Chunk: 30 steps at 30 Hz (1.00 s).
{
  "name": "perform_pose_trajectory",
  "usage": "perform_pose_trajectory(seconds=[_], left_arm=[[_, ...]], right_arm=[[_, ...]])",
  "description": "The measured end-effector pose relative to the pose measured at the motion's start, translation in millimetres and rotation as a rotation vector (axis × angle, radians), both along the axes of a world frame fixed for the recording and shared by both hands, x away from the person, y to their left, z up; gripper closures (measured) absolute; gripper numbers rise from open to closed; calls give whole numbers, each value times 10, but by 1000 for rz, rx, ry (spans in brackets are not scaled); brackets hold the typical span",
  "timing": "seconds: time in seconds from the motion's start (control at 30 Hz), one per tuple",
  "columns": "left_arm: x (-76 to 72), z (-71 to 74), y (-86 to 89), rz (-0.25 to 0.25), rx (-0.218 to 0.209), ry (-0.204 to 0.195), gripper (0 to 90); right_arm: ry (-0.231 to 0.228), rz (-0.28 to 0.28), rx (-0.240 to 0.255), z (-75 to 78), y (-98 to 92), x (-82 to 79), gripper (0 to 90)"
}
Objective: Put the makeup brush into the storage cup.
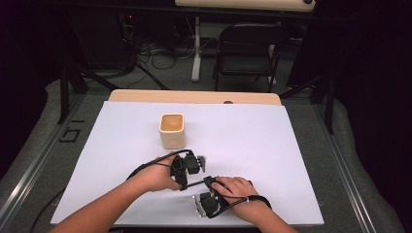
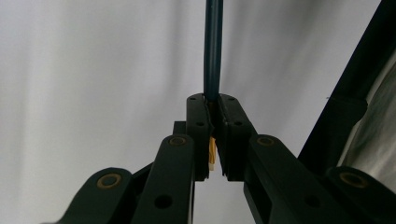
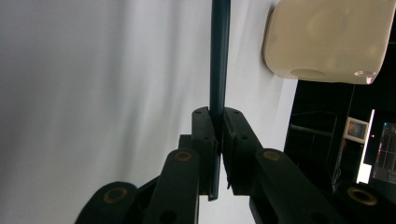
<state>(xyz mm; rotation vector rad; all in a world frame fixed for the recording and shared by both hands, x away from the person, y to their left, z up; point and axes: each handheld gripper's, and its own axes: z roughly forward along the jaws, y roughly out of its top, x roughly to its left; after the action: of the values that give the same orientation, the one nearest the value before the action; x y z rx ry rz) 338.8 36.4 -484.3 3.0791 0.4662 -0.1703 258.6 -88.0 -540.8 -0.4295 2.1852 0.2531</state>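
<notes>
Near the worktop's front edge, the left tool and right tool are each clamped tight on one end of a thin dark stick. Its long axis runs level between them, roughly parallel to that edge. Beyond, toward the middle, stands a cream cup, nearer the left tool.

Claw clamps dark pencil (upright).
</notes>
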Motion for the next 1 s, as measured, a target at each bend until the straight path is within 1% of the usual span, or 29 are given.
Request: perform_pose_trajectory(seconds=[0.27, 0.3, 0.33, 0.37, 0.53, 0.57, 0.63, 0.67, 0.7, 0.73, 0.77, 0.83, 0.87, 0.9, 0.93, 0.97, 1.0], left_arm=[[-5, -7, -3, 2, 2, 1, 843], [-4, -9, -3, 3, -1, -1, 843], [-3, -10, -4, 3, -1, -1, 843], [-3, -10, -4, 3, -1, -1, 843], [0, -6, -10, 5, 5, 0, 843], [1, -4, -9, 6, 2, 2, 842], [2, -2, -8, 8, 1, 2, 841], [4, -1, 4, 14, -16, 2, 838], [8, 12, 8, 16, -18, -2, 835], [11, 19, 19, 25, -32, -9, 823], [16, 28, 31, 31, -38, -12, 791], [29, 42, 68, 53, -50, -15, 696], [35, 49, 94, 68, -65, -27, 641], [39, 58, 123, 80, -81, -36, 605], [39, 58, 123, 80, -81, -36, 578], [51, 80, 187, 98, -107, -45, 554], [51, 80, 187, 98, -107, -45, 526]], right_arm=[[2, -4, 0, -3, 5, -7, 847], [13, -30, 0, -5, -2, -21, 847], [3, -15, -3, 4, 3, -11, 848], [0, -13, -5, 8, 5, -9, 848], [0, -19, -3, 10, 7, -10, 848], [3, -14, 2, 4, 7, -4, 848], [3, -22, 7, 6, 4, -6, 848], [2, -18, 8, 8, 1, -1, 848], [4, -21, 10, 12, -3, -1, 848], [5, -22, 14, 13, -6, 3, 848], [8, -30, 18, 18, -12, 4, 848], [15, -51, 21, 26, -33, 5, 848], [19, -50, 30, 22, -44, 13, 848], [24, -59, 34, 29, -52, 12, 848], [24, -59, 34, 29, -52, 12, 848], [27, -62, 36, 35, -71, 23, 848], [28, -64, 39, 36, -79, 27, 848]])
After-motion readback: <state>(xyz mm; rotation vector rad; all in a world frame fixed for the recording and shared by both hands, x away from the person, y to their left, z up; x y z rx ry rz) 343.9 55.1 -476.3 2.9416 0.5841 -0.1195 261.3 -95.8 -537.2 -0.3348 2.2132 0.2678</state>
